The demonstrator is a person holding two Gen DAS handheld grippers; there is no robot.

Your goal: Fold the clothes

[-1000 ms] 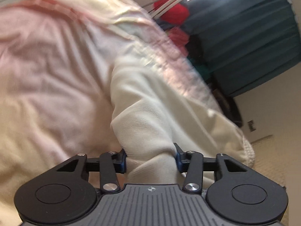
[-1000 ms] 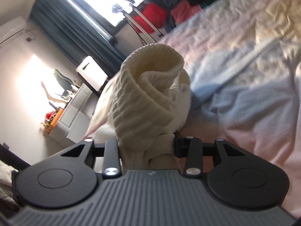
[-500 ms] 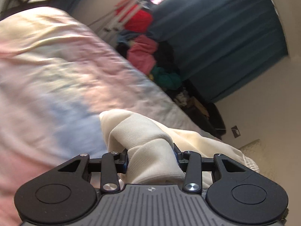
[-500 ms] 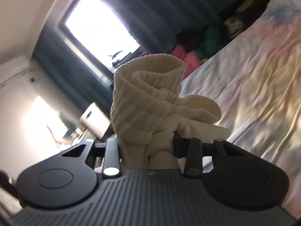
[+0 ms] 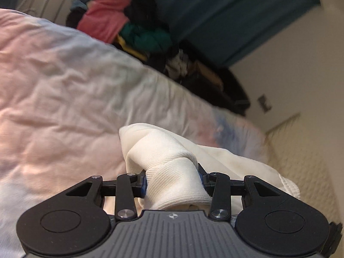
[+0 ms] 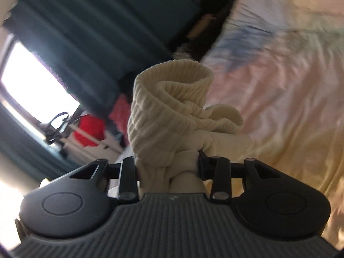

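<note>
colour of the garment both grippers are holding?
Cream, off-white knit garment, ribbed at the bunched cuff. Right wrist view shows it best.

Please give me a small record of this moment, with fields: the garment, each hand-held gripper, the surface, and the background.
garment: cream garment, bunched; ribbed cuff at one end
left hand-held gripper: shut on the smooth cloth
right hand-held gripper: shut on cloth below the cuff
surface: pastel bedspread, wrinkled
background: clothes pile, dark teal curtain, bright window
fold state: none visible yet
</note>
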